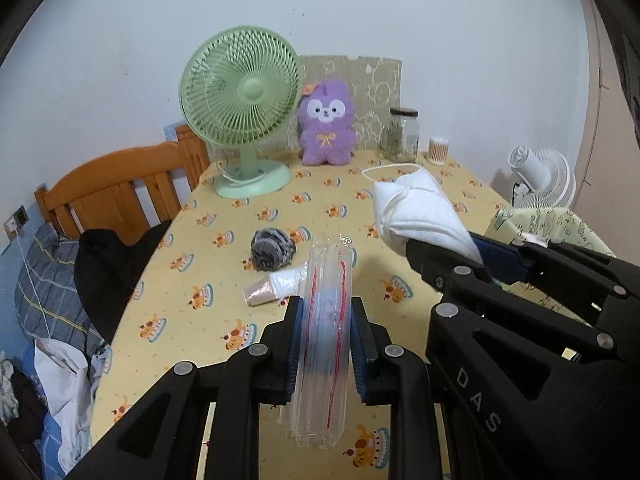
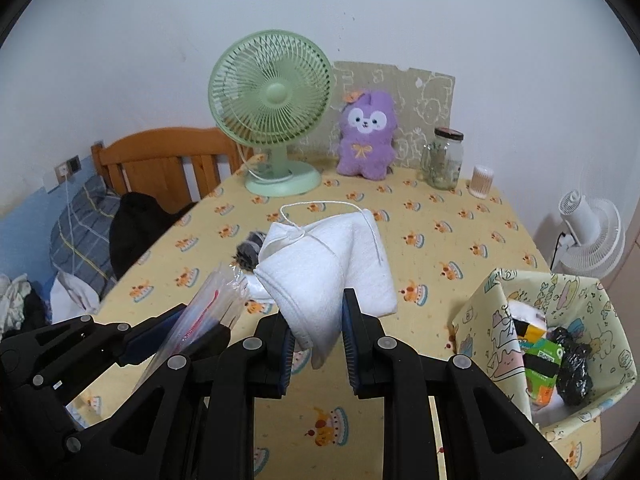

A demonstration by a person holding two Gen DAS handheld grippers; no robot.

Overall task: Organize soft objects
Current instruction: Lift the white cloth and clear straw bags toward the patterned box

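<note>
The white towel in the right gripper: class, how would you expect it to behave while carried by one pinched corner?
The white towel is probably floppy: its folds sag beyond the right gripper. Its loose string may snag. It looks light, since a corner pinch holds it.

Fan [image 1: 240, 92] left of plush [image 1: 326, 120]; jar [image 1: 402, 134] right.

My left wrist camera sits close behind my left claw [image 1: 325, 344], looking forward and down over the counter [image 1: 424, 200]; my right claw [image 1: 448, 258] crosses its right side. The right wrist camera rides close behind that claw, facing the same way. Both views share the green fan [image 1: 240, 92] and the purple plush [image 1: 326, 124] far ahead.
</note>
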